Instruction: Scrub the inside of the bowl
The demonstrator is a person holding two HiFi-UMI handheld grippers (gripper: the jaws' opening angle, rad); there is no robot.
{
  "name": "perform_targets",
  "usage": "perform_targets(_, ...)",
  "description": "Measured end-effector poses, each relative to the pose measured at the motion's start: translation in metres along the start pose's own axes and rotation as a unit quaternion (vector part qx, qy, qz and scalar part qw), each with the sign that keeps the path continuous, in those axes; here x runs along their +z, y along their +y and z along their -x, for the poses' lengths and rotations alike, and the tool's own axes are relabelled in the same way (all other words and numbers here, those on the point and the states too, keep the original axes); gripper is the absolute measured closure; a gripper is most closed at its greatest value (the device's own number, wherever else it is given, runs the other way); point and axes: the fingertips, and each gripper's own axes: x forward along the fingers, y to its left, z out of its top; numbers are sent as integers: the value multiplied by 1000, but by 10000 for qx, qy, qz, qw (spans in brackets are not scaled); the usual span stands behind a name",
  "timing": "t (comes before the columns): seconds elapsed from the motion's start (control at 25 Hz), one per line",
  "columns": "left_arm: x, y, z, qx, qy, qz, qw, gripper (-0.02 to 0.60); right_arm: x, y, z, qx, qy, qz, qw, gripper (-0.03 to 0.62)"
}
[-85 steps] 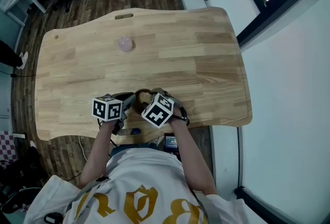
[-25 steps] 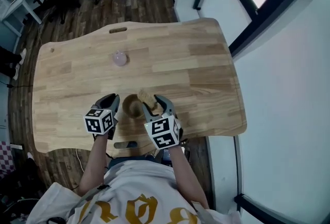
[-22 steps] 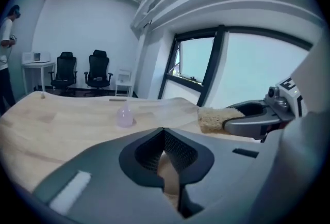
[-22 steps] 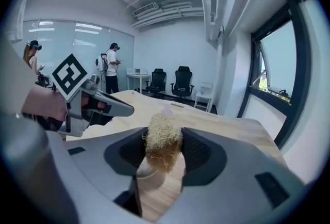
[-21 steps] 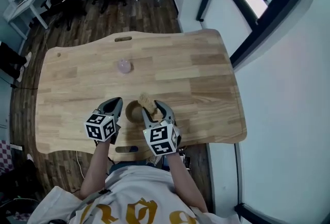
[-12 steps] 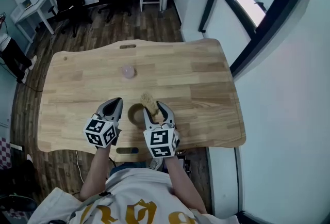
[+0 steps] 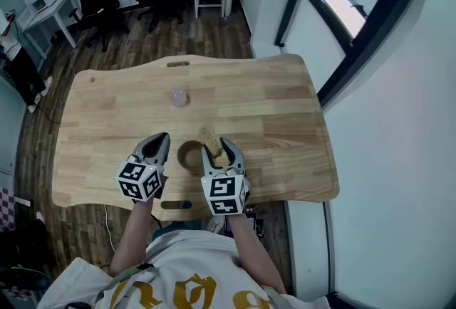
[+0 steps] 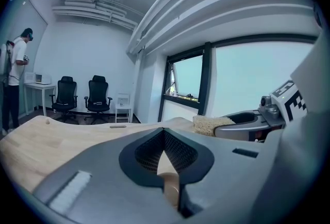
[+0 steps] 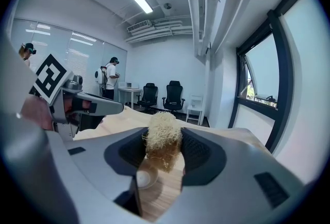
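Now, left gripper (image 7: pixel 159 144): jaws together, left of the bowl (image 7: pixel 188 157)
Right gripper (image 7: pixel 219 150): I see it clamping the scrubber (image 7: pixel 208 136) beside the bowl

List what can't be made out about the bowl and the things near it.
Bowl interior: head view, too small to tell clean from dirty.
Pink object on the table: head view, too small and blurred to identify.
Scrubber, lower end: right gripper view, sunk between the right gripper jaws.
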Motion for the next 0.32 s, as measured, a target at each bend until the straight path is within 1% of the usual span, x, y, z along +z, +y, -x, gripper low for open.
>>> perform_targets(0.32,1,-1,3,50,59,-114,9999,580,1,-3,2,-103,11,-31,9999,411)
